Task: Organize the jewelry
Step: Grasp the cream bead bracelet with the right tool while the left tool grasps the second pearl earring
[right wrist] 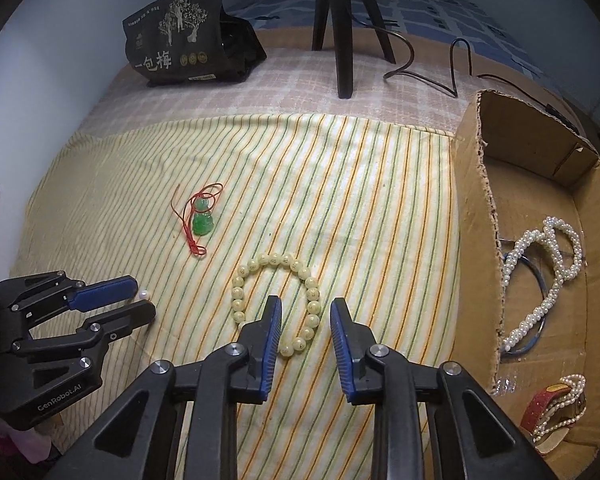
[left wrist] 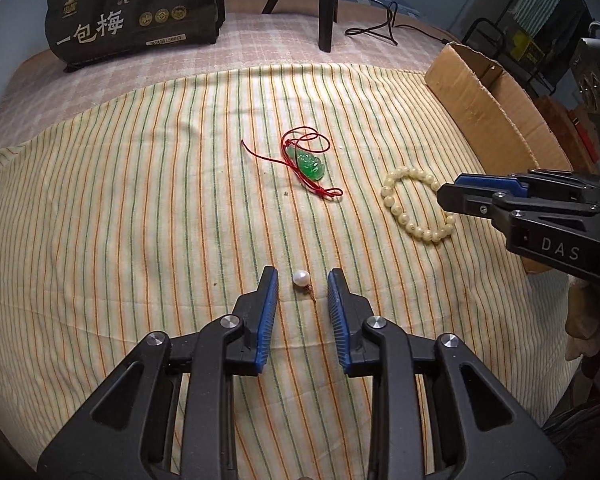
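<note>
A white pearl pendant (left wrist: 301,279) lies on the striped cloth between the open fingers of my left gripper (left wrist: 302,280); it also shows in the right wrist view (right wrist: 143,294). A green jade pendant on a red cord (left wrist: 310,166) (right wrist: 203,222) lies farther out. A cream bead bracelet (left wrist: 414,204) (right wrist: 278,300) lies at the right. My right gripper (right wrist: 306,312) is open, its fingers straddling the bracelet's right side; in the left wrist view (left wrist: 446,196) it sits over the bracelet.
An open cardboard box (right wrist: 480,208) at the right holds pearl strands (right wrist: 548,280), a blue bangle and a red bracelet (right wrist: 544,404). A dark snack bag (left wrist: 134,8) and black tripod legs (left wrist: 327,4) with a cable stand at the back.
</note>
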`<move>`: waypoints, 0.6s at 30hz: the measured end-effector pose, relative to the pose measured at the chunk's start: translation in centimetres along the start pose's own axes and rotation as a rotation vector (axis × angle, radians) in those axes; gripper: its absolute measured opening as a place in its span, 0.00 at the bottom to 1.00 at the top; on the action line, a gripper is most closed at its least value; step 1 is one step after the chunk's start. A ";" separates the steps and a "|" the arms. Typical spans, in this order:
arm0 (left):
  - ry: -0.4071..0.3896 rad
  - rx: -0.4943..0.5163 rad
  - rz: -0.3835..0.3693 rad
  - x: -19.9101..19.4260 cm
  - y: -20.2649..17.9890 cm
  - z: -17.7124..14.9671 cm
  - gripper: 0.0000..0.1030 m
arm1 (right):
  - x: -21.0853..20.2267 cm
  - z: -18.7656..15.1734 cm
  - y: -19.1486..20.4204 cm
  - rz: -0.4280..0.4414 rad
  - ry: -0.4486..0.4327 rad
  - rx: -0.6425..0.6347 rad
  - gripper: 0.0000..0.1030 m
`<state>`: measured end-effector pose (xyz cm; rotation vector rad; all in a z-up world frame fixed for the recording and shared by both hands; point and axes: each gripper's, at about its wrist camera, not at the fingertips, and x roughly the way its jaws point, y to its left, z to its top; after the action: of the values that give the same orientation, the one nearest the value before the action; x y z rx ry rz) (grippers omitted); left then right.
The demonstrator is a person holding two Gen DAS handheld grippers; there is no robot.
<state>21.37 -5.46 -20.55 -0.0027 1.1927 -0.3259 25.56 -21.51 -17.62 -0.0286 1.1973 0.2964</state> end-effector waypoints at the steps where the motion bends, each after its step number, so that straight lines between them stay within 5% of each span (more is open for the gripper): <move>1: 0.001 0.001 0.001 0.1 0.0 0.1 0.25 | 0.1 0.0 0.0 -0.001 0.002 0.000 0.24; 18: 0.002 0.010 0.008 0.9 -0.1 0.3 0.16 | 2.1 -0.2 0.7 -0.047 0.022 -0.035 0.22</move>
<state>21.93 -5.82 -21.26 0.0109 1.1931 -0.3248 25.88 -20.42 -19.53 -0.0906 1.2112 0.2764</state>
